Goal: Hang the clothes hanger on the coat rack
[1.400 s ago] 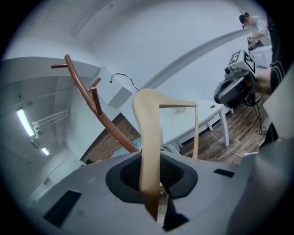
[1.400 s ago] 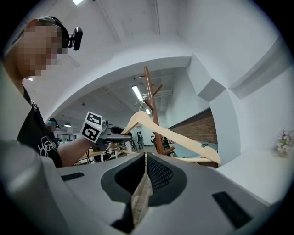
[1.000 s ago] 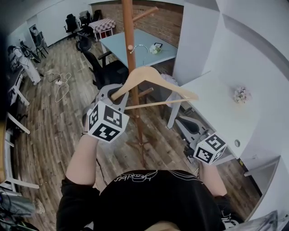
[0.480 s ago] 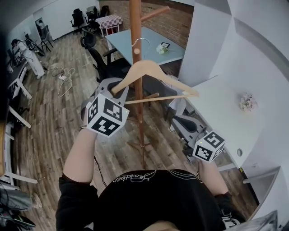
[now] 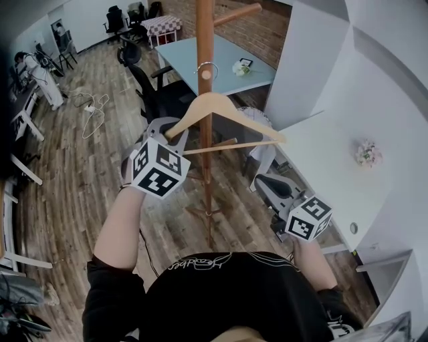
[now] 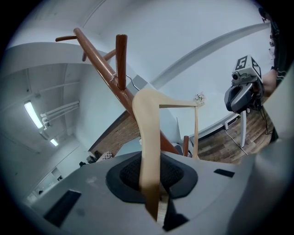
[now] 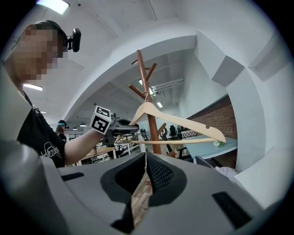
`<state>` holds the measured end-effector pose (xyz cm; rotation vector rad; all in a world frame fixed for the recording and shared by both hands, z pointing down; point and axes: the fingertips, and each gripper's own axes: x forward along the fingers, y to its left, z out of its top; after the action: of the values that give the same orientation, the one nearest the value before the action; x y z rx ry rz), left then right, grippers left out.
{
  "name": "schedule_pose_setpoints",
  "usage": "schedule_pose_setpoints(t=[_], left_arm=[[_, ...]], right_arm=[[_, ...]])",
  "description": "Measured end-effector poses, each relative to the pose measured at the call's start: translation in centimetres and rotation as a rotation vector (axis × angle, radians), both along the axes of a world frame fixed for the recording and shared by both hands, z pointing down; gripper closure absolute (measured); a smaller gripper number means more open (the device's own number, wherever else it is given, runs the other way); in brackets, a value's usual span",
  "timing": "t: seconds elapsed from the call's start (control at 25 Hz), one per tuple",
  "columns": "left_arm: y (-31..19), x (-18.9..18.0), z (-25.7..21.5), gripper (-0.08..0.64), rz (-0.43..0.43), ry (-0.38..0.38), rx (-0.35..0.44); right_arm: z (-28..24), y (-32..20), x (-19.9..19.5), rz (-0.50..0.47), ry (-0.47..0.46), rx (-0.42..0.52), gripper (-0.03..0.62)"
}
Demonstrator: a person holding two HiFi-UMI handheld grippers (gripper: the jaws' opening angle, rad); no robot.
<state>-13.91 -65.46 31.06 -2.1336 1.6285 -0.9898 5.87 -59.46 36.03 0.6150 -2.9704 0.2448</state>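
The left gripper is pinching one end of the hanger in its jaws, holding the hook by the rack at upper centre. The right gripper is sitting empty, jaws pressed together. Next, the hook likely needs lifting over a peg

Brown wooden coat rack pole stands upright mid-scene and blocks the straight path ahead. Pale wooden clothes hanger crosses in front of it, thin wire hook right at the pole. Slanted upper peg juts far right; short lower peg juts right, just under the hanger's bar. Left of pole: open air over plank floor, black office chair farther off. Right of pole is tighter: white desk and white wall corner close in. Grey-blue table lies beyond the pole.
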Motion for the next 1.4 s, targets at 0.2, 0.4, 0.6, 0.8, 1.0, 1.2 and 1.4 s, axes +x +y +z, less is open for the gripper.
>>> schedule_pose_setpoints(t=[0.2, 0.4, 0.6, 0.8, 1.0, 1.2, 1.4], left_arm=[[-0.6, -0.3, 1.5, 0.508, 0.004, -0.019, -0.014], [-1.1, -0.5, 2.3, 0.508, 0.003, 0.001, -0.016], [-1.6, -1.0, 2.6, 0.508, -0.001, 0.003, 0.012], [-1.8, -1.3, 2.6, 0.508, 0.011, -0.01, 0.026], [-1.8, -1.2, 2.6, 0.506, 0.047, 0.04, 0.016], [-1.9, -1.1, 2.5, 0.441, 0.083, 0.067, 0.033], [-1.4, -0.6, 2.3, 0.307, 0.131, 0.073, 0.042]], right_arm=[[0.9, -0.7, 0.4, 0.023, 0.007, -0.02, 0.551], [1.5, -0.9, 0.7, 0.033, 0.016, -0.027, 0.551], [2.1, -1.2, 0.8, 0.044, 0.023, -0.039, 0.551], [2.5, -0.9, 0.3, 0.039, 0.034, -0.044, 0.551], [3.0, -0.4, -0.1, 0.029, 0.048, -0.058, 0.551], [3.6, 0.1, -0.6, 0.031, 0.062, -0.066, 0.551], [3.4, 1.6, -0.4, 0.052, 0.076, -0.055, 0.551]])
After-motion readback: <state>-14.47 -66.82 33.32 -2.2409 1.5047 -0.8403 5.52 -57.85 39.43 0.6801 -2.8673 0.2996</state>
